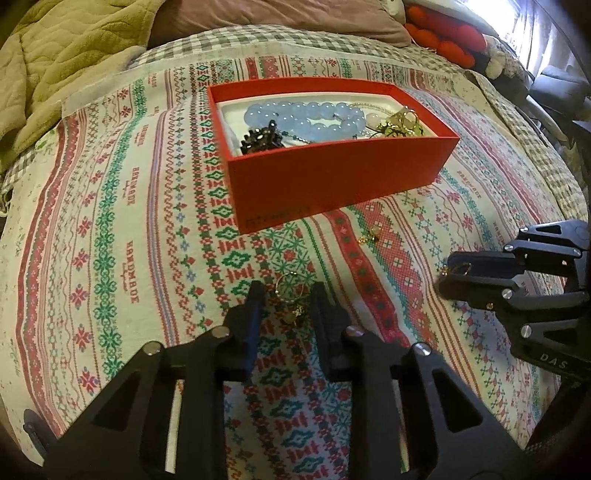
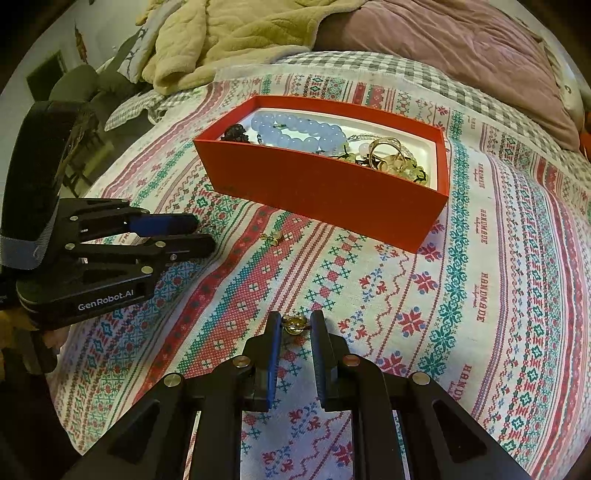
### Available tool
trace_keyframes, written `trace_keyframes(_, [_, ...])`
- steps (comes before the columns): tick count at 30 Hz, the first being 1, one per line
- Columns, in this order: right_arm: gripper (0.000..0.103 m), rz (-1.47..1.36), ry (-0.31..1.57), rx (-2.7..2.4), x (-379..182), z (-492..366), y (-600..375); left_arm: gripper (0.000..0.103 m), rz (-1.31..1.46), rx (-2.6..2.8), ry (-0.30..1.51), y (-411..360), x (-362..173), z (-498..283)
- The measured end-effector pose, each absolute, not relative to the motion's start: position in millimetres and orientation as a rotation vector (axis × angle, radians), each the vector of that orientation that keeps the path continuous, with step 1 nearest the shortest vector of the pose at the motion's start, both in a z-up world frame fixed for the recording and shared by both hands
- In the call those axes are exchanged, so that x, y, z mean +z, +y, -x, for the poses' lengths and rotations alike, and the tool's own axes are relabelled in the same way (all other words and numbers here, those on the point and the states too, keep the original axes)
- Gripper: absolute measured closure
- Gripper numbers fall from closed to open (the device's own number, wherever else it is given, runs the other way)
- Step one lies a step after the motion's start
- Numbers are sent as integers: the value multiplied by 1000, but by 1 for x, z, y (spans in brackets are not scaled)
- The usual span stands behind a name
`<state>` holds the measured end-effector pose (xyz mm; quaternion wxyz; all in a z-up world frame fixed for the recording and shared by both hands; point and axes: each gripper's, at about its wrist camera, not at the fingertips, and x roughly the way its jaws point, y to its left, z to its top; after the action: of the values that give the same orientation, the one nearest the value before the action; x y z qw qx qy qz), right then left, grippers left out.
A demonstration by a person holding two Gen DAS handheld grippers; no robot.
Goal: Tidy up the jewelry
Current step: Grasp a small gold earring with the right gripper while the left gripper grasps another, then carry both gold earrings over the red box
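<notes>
Nearest the left wrist lens: left claw [image 1: 288, 295], black with blue-lined fingers, set narrow around a small gold hoop earring with a pale bead [image 1: 290, 299] lying on the bed; pads close beside it, contact not clear. At three o'clock in that view, right claw [image 1: 448, 275], drawn nearly together on a small gold earring [image 1: 456, 268] pinched at its tips.

From the right wrist lens: right claw [image 2: 295, 320] at six o'clock, fingers narrow with that gold earring [image 2: 294, 324] touching both tips. At nine o'clock, left claw [image 2: 205, 232], pointing down toward the cloth.

Beneath everything, a cross-stitch patterned bedspread in red, green and white [image 1: 122, 236], words "HANDMADE" woven along its stripes. At twelve o'clock, an open red rectangular cardboard box [image 1: 332, 181] with white lining, resting on the bedspread. Inside: a pale blue bead bracelet [image 1: 303, 116], a dark beaded piece [image 1: 260, 142] at its nine o'clock end, gold jewellery [image 1: 400, 122] at its three o'clock end.

Between box and claws, a third small gold earring with pale bead [image 1: 369, 236] loose on the cloth, just beside the box's near wall.

Beyond the box: an olive quilted blanket [image 1: 62, 55] at ten o'clock, a mauve pillow [image 1: 280, 18] at twelve, red plush shapes [image 1: 443, 33] at one o'clock.
</notes>
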<state>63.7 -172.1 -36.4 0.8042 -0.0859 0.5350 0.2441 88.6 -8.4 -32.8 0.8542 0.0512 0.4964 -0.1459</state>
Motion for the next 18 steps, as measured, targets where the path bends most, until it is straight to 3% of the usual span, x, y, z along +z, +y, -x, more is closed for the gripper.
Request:
trace_keyframes(7, [87, 187, 1143, 524, -36, -65, -170, 90, -133, -288, 1036, -10, -31, -88])
trace_keyframes(18, [87, 190, 1132, 529, -33, -71, -166, 90, -155, -281, 1019, -12, -27, -83])
